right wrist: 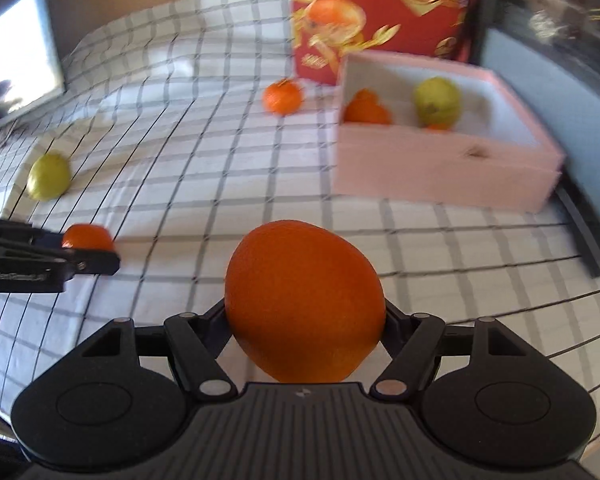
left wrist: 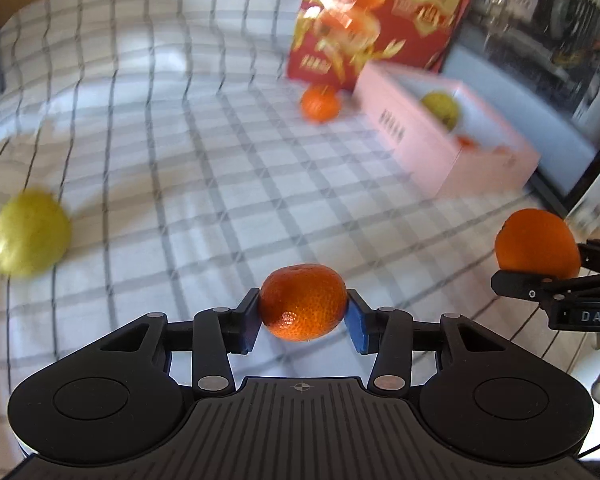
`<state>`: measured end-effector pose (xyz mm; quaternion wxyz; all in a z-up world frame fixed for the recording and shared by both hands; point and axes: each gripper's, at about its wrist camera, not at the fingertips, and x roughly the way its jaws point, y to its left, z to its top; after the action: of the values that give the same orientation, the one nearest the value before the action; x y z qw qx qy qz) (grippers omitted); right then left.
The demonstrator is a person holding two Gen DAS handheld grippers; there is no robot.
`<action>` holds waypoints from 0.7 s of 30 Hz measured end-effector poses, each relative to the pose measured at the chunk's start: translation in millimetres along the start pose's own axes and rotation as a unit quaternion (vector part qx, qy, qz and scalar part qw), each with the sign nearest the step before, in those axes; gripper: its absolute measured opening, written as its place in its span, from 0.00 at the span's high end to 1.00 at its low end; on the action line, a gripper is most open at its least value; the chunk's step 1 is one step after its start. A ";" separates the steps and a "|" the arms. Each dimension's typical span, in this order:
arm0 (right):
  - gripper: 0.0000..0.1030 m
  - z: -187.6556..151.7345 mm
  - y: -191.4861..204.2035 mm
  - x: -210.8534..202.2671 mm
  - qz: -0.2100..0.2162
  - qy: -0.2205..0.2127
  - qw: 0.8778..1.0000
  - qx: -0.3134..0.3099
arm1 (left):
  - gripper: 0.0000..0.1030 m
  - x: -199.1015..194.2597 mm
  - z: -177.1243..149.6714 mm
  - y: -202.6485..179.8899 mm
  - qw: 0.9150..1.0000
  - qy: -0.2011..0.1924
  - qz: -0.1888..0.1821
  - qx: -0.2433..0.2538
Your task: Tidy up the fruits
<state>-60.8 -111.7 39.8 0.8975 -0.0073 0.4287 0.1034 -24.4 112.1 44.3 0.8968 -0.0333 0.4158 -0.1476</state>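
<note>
My left gripper (left wrist: 303,312) is shut on a small mandarin (left wrist: 302,301) held above the checked cloth. My right gripper (right wrist: 305,312) is shut on a large orange (right wrist: 304,300); that orange also shows at the right edge of the left wrist view (left wrist: 536,240). The left gripper's mandarin shows at the left of the right wrist view (right wrist: 87,237). A pink box (right wrist: 440,160) at the back right holds an orange (right wrist: 366,109) and a yellow-green fruit (right wrist: 438,100). A loose mandarin (right wrist: 283,97) lies left of the box. A yellow-green fruit (left wrist: 30,234) lies at the far left.
A red carton printed with oranges (right wrist: 380,12) stands behind the pink box. A dark framed panel (right wrist: 572,92) lies along the right side. The checked cloth (right wrist: 204,152) covers the table. A bright screen (right wrist: 16,52) stands at the back left.
</note>
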 end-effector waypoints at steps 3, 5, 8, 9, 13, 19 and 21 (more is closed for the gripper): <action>0.30 16.2 -21.1 -12.9 -0.016 -0.027 0.999 0.006 | 0.52 -3.9 32.4 -19.1 0.999 -0.031 -0.027 0.009; 0.30 34.2 -36.3 -22.6 -0.024 -0.049 0.998 0.003 | 0.52 -5.3 59.0 -35.8 0.997 -0.054 -0.048 0.015; 0.30 67.9 -58.0 -36.5 -0.042 -0.083 0.996 -0.009 | 0.52 -4.5 95.5 -63.0 0.993 -0.088 -0.070 0.033; 0.30 79.6 -65.9 -40.1 -0.049 -0.092 0.994 -0.013 | 0.52 -2.4 107.7 -72.5 0.992 -0.098 -0.077 0.037; 0.30 117.4 -93.4 -46.9 -0.059 -0.110 0.992 -0.003 | 0.52 11.1 146.7 -100.0 0.986 -0.127 -0.102 0.039; 0.30 151.4 -128.3 -49.0 -0.044 -0.118 0.992 0.004 | 0.52 66.1 167.8 -132.9 0.985 -0.106 -0.134 0.017; 0.30 159.0 -134.6 -48.4 -0.035 -0.122 0.992 0.005 | 0.51 91.6 165.7 -142.1 0.986 -0.073 -0.149 0.020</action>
<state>57.6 -235.8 167.5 0.9462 -0.0058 0.3160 0.0697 122.9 -60.8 110.9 0.8929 -0.0875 0.3368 -0.2856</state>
